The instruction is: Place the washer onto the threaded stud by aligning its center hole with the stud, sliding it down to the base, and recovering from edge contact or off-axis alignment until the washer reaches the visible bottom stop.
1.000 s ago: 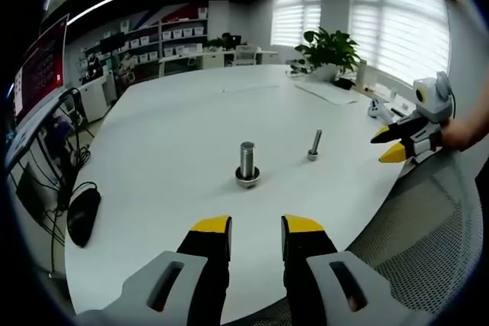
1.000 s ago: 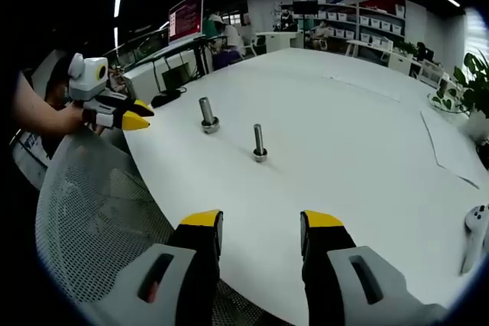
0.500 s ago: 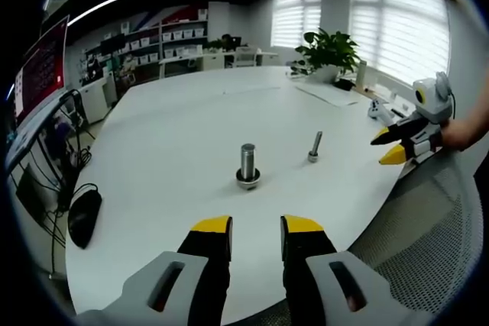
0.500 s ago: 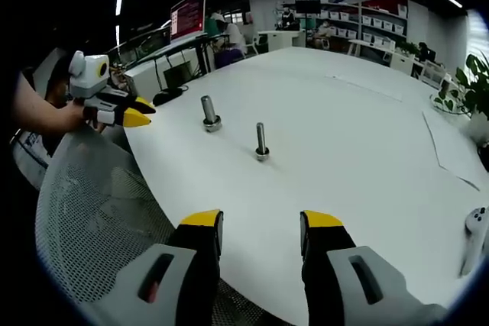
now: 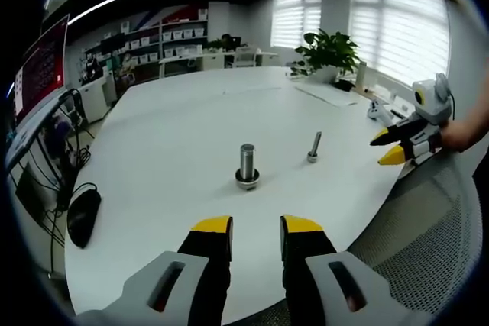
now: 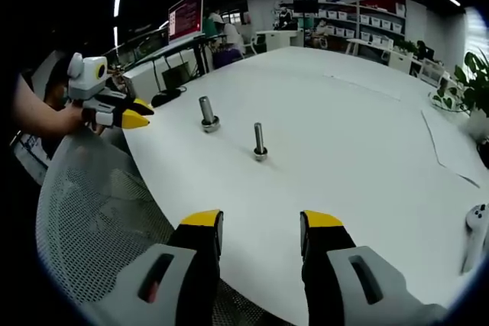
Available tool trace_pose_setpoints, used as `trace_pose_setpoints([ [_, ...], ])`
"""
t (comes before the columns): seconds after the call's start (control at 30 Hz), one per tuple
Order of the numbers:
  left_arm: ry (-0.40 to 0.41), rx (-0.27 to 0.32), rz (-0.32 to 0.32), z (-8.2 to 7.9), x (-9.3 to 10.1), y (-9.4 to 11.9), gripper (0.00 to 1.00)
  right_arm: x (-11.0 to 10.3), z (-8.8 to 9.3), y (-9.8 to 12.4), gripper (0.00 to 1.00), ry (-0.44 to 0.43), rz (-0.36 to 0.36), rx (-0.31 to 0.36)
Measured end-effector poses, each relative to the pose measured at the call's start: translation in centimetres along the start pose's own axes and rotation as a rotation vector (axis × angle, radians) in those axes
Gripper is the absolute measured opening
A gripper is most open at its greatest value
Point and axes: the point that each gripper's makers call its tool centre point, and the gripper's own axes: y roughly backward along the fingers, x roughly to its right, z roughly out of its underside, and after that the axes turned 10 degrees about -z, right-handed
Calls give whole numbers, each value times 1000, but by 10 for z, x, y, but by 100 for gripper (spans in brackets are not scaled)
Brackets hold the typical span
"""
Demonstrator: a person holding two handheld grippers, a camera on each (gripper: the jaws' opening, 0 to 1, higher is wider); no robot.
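Both tools hang off the near edge of the white surface [image 5: 191,124], jaws parted by a clear gap and holding nothing.

The thicker stud [image 5: 247,162] stands upright well in from that edge, straight ahead of the left tool [image 5: 256,227], with a ring at its foot that looks like the washer [image 5: 247,181] already down at the base; I cannot tell this for sure. The thinner stud [image 5: 315,144] stands upright beside it, toward the right tool [image 5: 388,145].

In the right gripper view the thinner stud [image 6: 259,140] lies ahead and slightly left of the right tool [image 6: 260,227], the thicker stud [image 6: 206,111] nearer the left tool [image 6: 139,115]. Judged so, each tool has 1 stud closer, and any seating check comes down along the vertical axis.
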Motion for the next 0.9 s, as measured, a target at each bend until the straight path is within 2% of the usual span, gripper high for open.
trace_pose_setpoints([
  [0.3, 5, -1, 1, 0, 0, 1, 21, -2, -2, 1, 43, 10, 0, 7],
  [0.63, 8, -34, 9, 5, 2, 0, 21, 1, -4, 3, 42, -1, 10, 25],
  [0.9, 15, -23, 3, 3, 0, 0, 21, 1, -5, 3, 42, -7, 10, 31],
])
